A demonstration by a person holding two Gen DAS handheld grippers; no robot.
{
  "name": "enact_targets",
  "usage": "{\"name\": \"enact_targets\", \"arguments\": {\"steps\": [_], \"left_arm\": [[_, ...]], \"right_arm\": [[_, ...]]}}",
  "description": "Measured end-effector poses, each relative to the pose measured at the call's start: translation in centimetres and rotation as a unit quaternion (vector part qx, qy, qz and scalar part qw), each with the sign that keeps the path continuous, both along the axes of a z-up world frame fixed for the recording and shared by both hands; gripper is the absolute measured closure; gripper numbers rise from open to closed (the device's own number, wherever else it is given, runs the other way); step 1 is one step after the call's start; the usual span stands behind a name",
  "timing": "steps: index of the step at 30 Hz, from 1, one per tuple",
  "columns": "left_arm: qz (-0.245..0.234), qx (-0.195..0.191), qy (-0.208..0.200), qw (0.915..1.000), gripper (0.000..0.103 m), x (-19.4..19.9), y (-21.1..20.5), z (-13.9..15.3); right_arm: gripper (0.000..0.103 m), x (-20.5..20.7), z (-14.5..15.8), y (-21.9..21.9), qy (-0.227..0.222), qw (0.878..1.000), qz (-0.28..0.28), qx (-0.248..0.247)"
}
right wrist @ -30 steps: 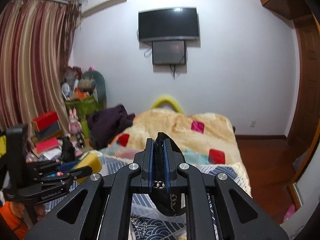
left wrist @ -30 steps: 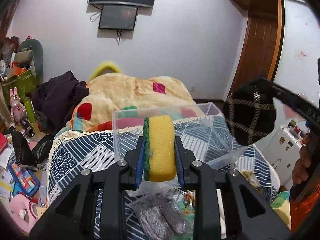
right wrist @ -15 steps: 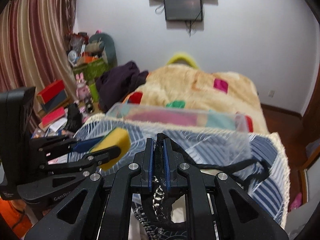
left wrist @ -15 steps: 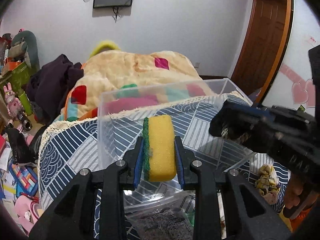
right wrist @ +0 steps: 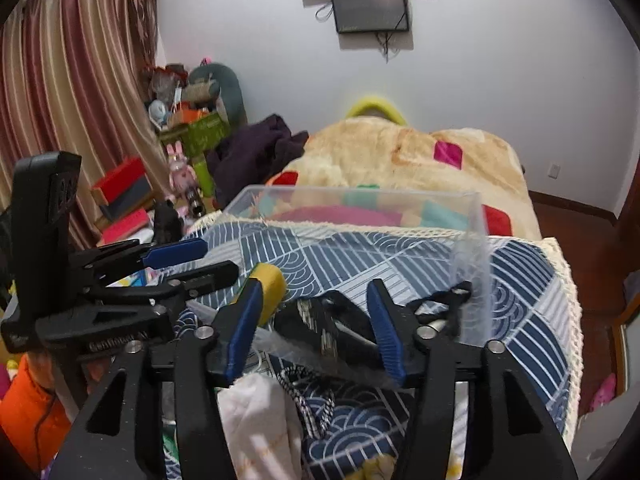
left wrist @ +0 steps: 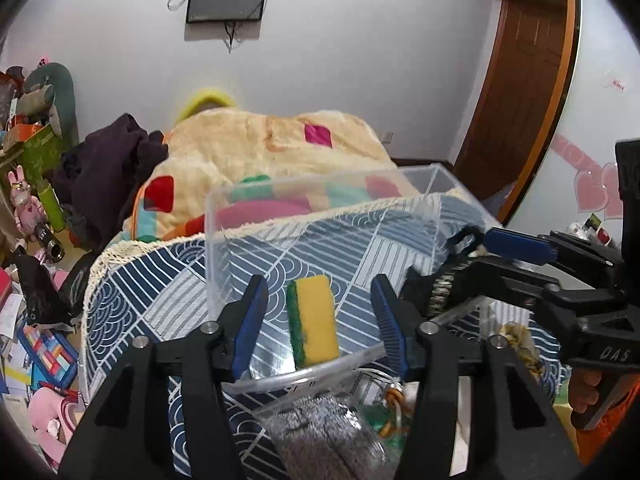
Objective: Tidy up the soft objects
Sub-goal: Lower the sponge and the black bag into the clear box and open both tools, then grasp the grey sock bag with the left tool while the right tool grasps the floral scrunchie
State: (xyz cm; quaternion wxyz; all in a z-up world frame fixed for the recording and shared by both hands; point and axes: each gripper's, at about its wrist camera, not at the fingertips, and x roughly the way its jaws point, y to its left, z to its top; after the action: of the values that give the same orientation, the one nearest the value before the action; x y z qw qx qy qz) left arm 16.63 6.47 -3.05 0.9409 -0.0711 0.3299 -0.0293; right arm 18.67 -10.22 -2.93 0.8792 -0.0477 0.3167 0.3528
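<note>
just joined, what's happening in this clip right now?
A person with two handheld grippers is sorting soft items into a clear plastic bin on a blue patterned bedspread. The left gripper is open, and the yellow sponge with a green scrub side lies in the bin between its fingers. The right gripper is open too, with the black knitted pouch lying in the bin below it. Both items look released.
</note>
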Motion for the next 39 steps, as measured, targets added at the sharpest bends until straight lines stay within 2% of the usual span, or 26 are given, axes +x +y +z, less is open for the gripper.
{"name": "enact_targets", "arguments": {"steps": [1, 4, 8, 16, 21, 26, 28, 29, 31, 36, 39], "left_arm": [[0.002, 0.001, -0.007, 1.0000, 0.039, -0.4, 0.0, 0.3], [0.007, 0.009, -0.032, 0.9994, 0.031, -2.2, 0.0, 1.4], [0.008, 0.008, -0.044, 0.9990, 0.020, -4.1, 0.1, 1.7], [0.002, 0.006, 0.000, 1.0000, 0.020, -5.8, -0.3, -1.8], [-0.005, 0.002, 0.026, 0.9997, 0.020, -6.3, -0.5, -4.1], [0.006, -0.021, 0.043, 0.9988, 0.020, -6.4, 0.1, -6.2], [0.006, -0.032, 0.048, 0.9983, 0.026, -6.4, 0.3, -6.8], [0.004, -0.037, 0.051, 0.9980, 0.033, -6.3, 0.3, -7.1], [-0.005, -0.046, 0.059, 0.9972, 0.040, -6.3, 0.2, -7.6], [-0.003, -0.050, 0.048, 0.9976, 0.049, -6.9, 0.2, -7.6], [0.001, -0.045, 0.041, 0.9981, 0.059, -7.6, 0.2, -7.6]], "right_arm": [[0.039, -0.4, 0.3, -0.7, -0.005, 1.000, -0.003, 0.007], [0.029, -1.7, 1.2, -1.9, -0.030, 0.999, -0.017, 0.017], [0.020, -3.2, 1.2, -4.1, -0.057, 0.997, -0.045, 0.016], [0.020, -4.5, -1.9, -6.4, -0.055, 0.995, -0.076, -0.028], [0.020, -5.0, -5.1, -7.0, -0.027, 0.995, -0.076, -0.059], [0.021, -5.2, -7.7, -7.4, 0.010, 0.995, -0.073, -0.065], [0.022, -5.2, -8.5, -7.5, 0.015, 0.995, -0.074, -0.068], [0.023, -5.4, -8.7, -7.5, 0.018, 0.995, -0.075, -0.069], [0.033, -5.7, -8.9, -7.7, 0.016, 0.994, -0.077, -0.070], [0.058, -6.2, -8.6, -7.7, 0.003, 0.994, -0.078, -0.077], [0.077, -6.6, -8.6, -7.9, -0.001, 0.995, -0.072, -0.071]]}}
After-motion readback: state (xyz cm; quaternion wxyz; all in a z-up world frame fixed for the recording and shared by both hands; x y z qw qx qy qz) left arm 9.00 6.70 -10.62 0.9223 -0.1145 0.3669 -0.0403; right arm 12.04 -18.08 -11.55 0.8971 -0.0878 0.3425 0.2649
